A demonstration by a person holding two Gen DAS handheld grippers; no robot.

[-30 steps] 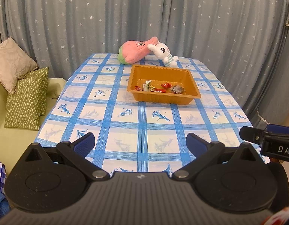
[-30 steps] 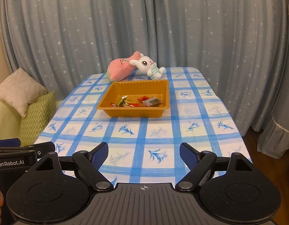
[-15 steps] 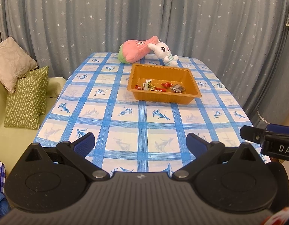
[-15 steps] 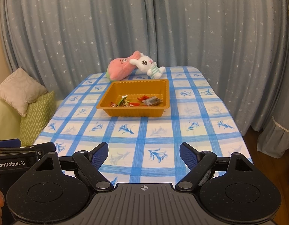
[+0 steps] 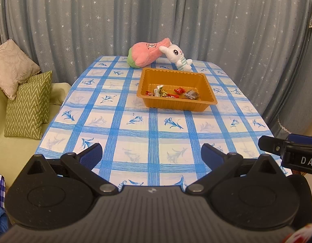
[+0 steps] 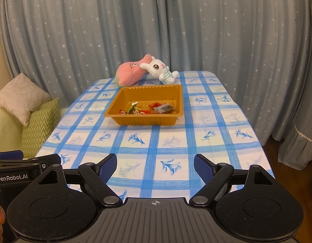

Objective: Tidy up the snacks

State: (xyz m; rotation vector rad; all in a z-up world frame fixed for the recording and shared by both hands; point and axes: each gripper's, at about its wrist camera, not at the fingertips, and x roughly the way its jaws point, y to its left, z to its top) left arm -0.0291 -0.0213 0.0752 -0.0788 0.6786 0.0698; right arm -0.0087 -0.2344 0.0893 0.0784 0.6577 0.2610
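An orange plastic tray [image 5: 204, 77] [image 6: 178, 95] stands on the far half of the table with the blue-checked cloth [image 5: 156, 127] [image 6: 156, 137]. Several wrapped snacks [image 5: 172, 93] [image 6: 147, 108] lie inside it. My left gripper [image 5: 151, 156] is open and empty, held above the table's near edge, far from the tray. My right gripper [image 6: 155, 167] is open and empty too, also over the near edge. Each gripper shows at the side of the other's view.
A pink plush toy [image 5: 145, 54] [image 6: 131, 74] and a white rabbit plush [image 5: 177, 57] [image 6: 162, 69] lie behind the tray. A sofa with cushions [image 5: 28, 103] [image 6: 38, 121] stands left of the table. Starred curtains [image 5: 156, 16] hang behind.
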